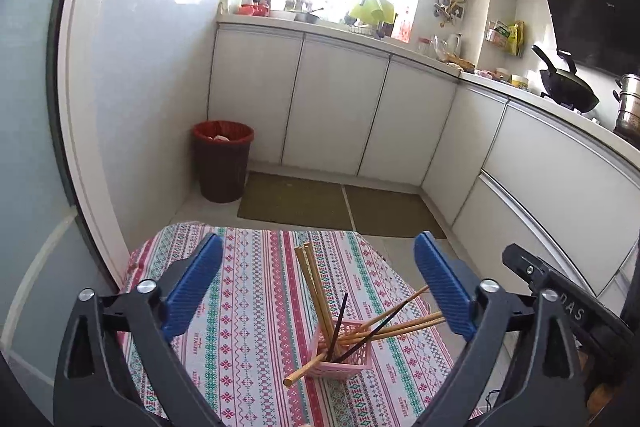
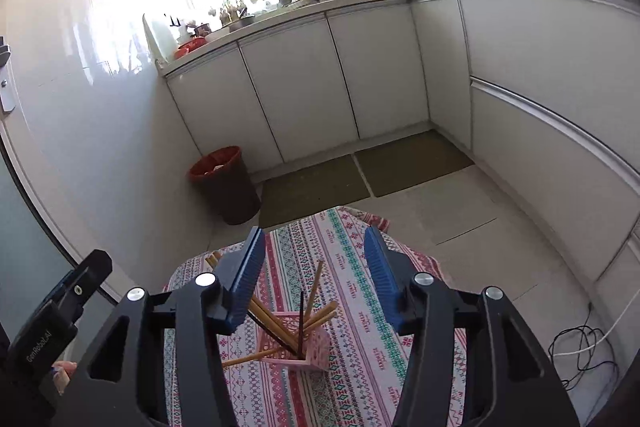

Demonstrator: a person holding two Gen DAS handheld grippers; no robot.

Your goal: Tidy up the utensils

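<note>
Both wrist views look forward and down past their own blue fingers, close above the worktop (image 1: 256,291). They share the pink holder (image 1: 346,355) low in frame, red bin (image 2: 224,183) and cabinets beyond.

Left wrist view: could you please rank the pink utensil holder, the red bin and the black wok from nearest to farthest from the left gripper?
1. Pink utensil holder, on the table just ahead of the left gripper.
2. Red bin, on the floor, far left corner.
3. Black wok, on the right-hand counter.

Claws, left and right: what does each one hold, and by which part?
Nothing. The left claw and right claw are open above the pink holder of chopsticks.
</note>
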